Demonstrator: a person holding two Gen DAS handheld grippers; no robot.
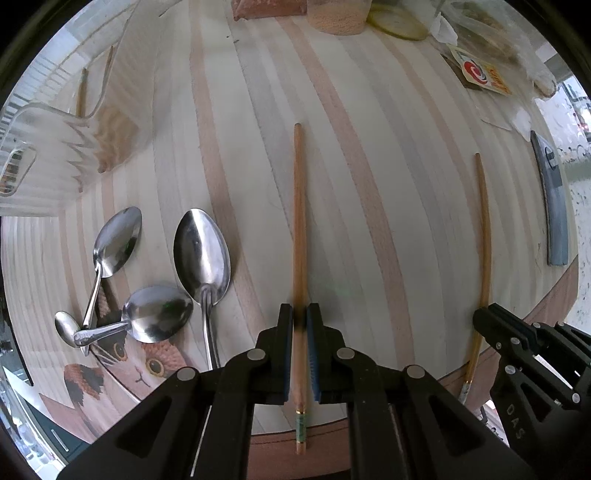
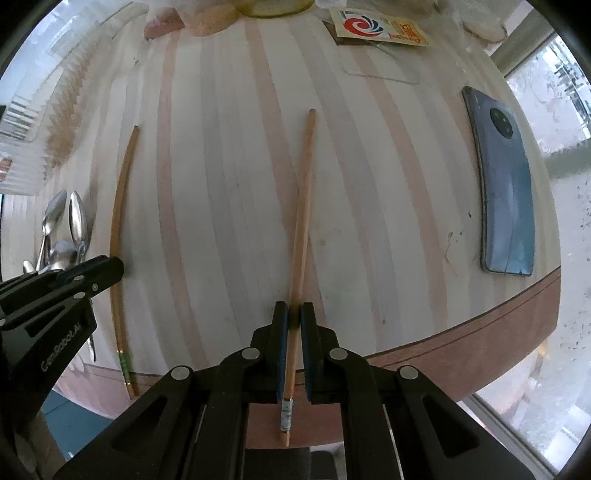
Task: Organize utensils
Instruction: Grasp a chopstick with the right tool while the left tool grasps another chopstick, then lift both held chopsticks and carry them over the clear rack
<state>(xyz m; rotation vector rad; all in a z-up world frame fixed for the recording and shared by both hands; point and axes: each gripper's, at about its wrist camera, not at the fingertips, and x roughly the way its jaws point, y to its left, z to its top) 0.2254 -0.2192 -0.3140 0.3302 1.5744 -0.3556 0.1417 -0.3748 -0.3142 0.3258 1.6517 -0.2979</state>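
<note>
My left gripper point(image 1: 300, 314) is shut on a wooden chopstick with a green band point(image 1: 298, 221) that points away over the striped table. My right gripper point(image 2: 294, 312) is shut on a second wooden chopstick with a grey band point(image 2: 301, 221). Each gripper shows in the other view: the right one point(image 1: 484, 317) at the lower right, the left one point(image 2: 110, 266) at the left. Several steel spoons point(image 1: 201, 251) lie in a loose pile left of my left gripper; they also show in the right wrist view point(image 2: 70, 229). A clear ribbed plastic holder point(image 1: 55, 147) at the far left holds two chopsticks point(image 1: 82, 90).
A blue phone point(image 2: 506, 192) lies face down near the table's right edge, also in the left wrist view point(image 1: 552, 199). A red-and-yellow packet point(image 2: 376, 26), jars point(image 1: 338, 16) and plastic bags point(image 1: 491, 33) stand along the back. A cat-print mat point(image 1: 140, 365) lies under the spoons. The table's round front edge point(image 2: 480, 325) is close.
</note>
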